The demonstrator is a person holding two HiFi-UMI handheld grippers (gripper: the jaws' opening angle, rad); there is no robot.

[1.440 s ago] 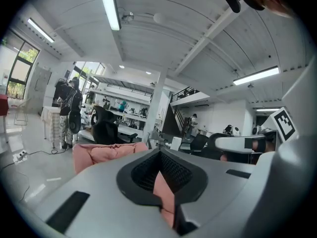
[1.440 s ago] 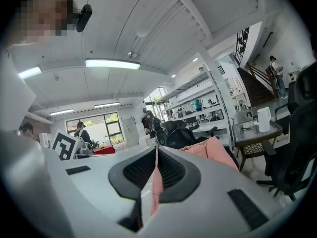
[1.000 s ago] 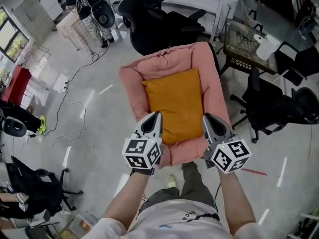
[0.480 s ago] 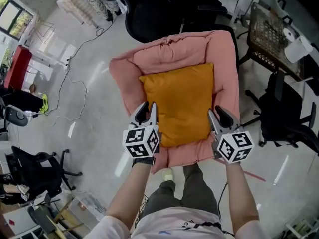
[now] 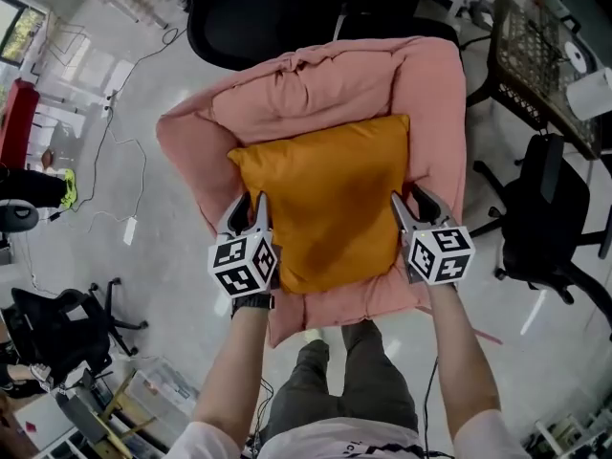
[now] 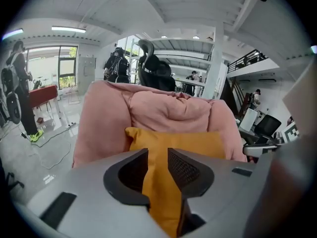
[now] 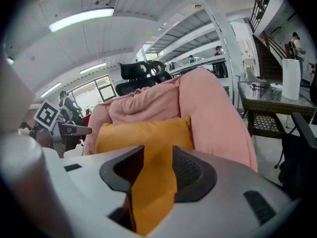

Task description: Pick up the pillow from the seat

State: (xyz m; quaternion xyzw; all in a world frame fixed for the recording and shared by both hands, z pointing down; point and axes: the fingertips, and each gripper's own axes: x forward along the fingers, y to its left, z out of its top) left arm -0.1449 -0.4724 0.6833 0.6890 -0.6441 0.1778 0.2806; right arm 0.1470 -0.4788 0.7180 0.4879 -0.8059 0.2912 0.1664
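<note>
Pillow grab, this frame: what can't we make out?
- Head view: orange pillow's side edges, partly hidden behind left tongs and right tongs.
- Gripper views: jaws have just been opening, pillow showing between them; whether pads touch it is unclear, gripper bodies cover its near part.
- All views: pink seat's base, hidden under its own cushioning.

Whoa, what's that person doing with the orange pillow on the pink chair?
A person holds a hand-held gripper in each hand. The left hand-held gripper is at the left edge of the square orange fabric pillow, the right hand-held gripper at its right edge. Both pairs of jaws have just been opening; the pillow shows in each gap, but neither is clamped on it. The pillow lies on the soft pink padded seat, not yet lifted.
</note>
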